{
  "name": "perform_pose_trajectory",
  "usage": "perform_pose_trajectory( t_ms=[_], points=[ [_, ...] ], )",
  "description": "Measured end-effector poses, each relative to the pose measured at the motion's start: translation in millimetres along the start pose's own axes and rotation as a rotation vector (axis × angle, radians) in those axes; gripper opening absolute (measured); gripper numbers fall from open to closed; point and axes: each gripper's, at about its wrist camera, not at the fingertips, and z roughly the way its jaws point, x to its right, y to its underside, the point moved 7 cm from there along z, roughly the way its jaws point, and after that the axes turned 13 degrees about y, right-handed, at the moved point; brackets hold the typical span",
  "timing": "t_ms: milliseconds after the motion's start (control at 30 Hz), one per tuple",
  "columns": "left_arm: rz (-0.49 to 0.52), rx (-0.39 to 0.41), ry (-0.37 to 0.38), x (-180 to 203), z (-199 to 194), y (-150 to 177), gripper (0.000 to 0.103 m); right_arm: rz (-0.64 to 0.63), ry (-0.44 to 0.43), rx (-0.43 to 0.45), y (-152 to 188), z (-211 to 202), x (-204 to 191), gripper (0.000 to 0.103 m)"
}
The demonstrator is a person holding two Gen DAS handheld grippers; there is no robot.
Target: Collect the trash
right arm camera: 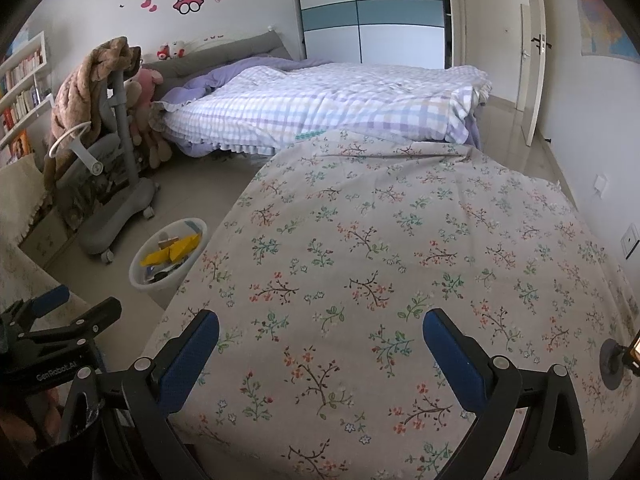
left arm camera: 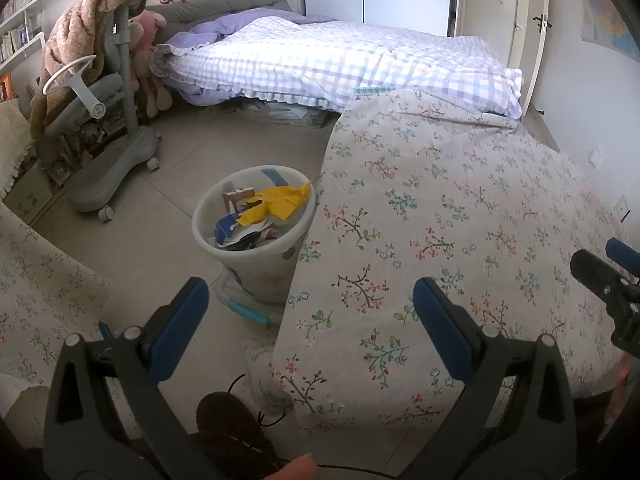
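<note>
Left claw (left arm camera: 310,312) is hovering with its two blue-padded fingers spread wide apart and gripping nothing; one finger is hanging over the floor (left arm camera: 160,240), the other over the floral cloth (left arm camera: 440,220). Right claw (right arm camera: 320,344) is likewise standing wide apart and empty, both fingers poised above the same cloth (right arm camera: 380,240), which is covering a table. One white trash bin (left arm camera: 256,256) is sitting on the tiled floor just beside the cloth's hanging edge, its rim touching the fabric. Inside it are lying crumpled yellow paper (left arm camera: 280,204), a blue-and-white wrapper (left arm camera: 228,228) and other scraps too jumbled to count. In the right wrist view the bin (right arm camera: 160,280) is showing near the table's left edge, with the left claw (right arm camera: 60,312) in the lower left corner. One grey wheeled chair (left arm camera: 112,160), draped with a brown blanket (left arm camera: 80,32), is standing well apart from the bin, leaving open floor between them. One bed (left arm camera: 340,64) with a checked quilt is meeting the far end of the table. Pink plush toys (left arm camera: 148,40) are leaning between chair and bed. A shelf of books (right arm camera: 24,92) is lining the left wall.
</note>
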Motion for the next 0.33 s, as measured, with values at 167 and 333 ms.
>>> perform_pose_trajectory(
  t_ms=[167, 333],
  points=[
    [-0.003, 0.006, 0.001, 1.5, -0.1, -1.6, 0.102, -0.002, -0.001, 0.0, 0.0, 0.4, 0.3, 0.103],
    [-0.01, 0.001, 0.014, 2.7, 0.6, -1.1, 0.102, -0.001, 0.001, -0.001, 0.2, 0.5, 0.5, 0.103]
  ],
)
